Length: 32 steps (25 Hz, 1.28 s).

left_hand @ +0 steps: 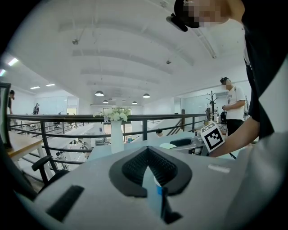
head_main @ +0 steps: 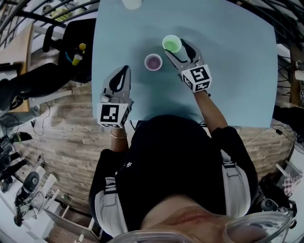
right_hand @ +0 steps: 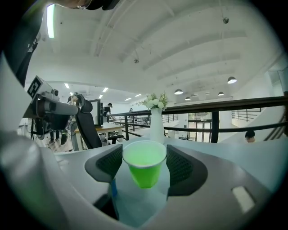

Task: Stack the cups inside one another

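Note:
A green cup (head_main: pixel 171 43) hangs upright between the jaws of my right gripper (head_main: pixel 177 48), which is shut on it at the rim. In the right gripper view the green cup (right_hand: pixel 144 164) sits between the two black pads (right_hand: pixel 110 162) with its base off the light blue table (head_main: pixel 228 71). A purple cup (head_main: pixel 153 62) stands upright on the table just left of and nearer than the green one. My left gripper (head_main: pixel 120 76) hovers over the table's left edge, shut with nothing in it; its pads (left_hand: pixel 135 166) meet in the left gripper view.
A white vase (head_main: pixel 131 4) with flowers stands at the table's far edge. A black office chair (head_main: pixel 71 42) is off the table's left side. A dark railing (left_hand: pixel 90 117) runs behind the table, and a person in a white shirt (left_hand: pixel 234 108) stands beyond it.

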Available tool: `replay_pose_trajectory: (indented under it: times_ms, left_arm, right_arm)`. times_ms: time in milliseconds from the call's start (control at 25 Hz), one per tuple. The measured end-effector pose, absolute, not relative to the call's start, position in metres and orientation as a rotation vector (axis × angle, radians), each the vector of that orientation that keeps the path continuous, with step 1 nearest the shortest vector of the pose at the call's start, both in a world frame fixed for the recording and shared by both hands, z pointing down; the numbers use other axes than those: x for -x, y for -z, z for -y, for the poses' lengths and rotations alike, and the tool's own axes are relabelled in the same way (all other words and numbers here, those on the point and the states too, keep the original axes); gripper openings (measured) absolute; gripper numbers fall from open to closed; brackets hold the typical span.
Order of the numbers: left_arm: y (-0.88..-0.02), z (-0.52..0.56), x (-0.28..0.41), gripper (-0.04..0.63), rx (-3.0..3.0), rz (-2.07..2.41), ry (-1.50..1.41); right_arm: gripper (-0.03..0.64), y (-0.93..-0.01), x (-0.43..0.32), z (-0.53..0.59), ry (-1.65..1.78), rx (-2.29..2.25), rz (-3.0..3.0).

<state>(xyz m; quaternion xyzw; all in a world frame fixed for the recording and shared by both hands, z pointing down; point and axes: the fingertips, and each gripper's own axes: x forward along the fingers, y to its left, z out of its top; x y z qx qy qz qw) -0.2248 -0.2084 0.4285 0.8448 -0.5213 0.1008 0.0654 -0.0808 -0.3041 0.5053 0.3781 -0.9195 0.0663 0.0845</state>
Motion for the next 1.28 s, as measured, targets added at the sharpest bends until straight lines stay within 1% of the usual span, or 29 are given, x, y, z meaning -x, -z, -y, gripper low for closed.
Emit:
replay_pose_trajectory:
  times_ms: [440,1280]
  left_arm:
    - [-0.419,0.193,0.234,-0.008,-2.550,1.608,-0.266]
    - [-0.418,0.172,0.263,-0.008,-2.505,1.665,-0.246]
  right_arm:
    - [0.305,-0.477,0.109,0.270,-0.199,-1.037,2.843]
    - [0.307,-0.500,0.151,0.239,-0.176,-0.893,2.804]
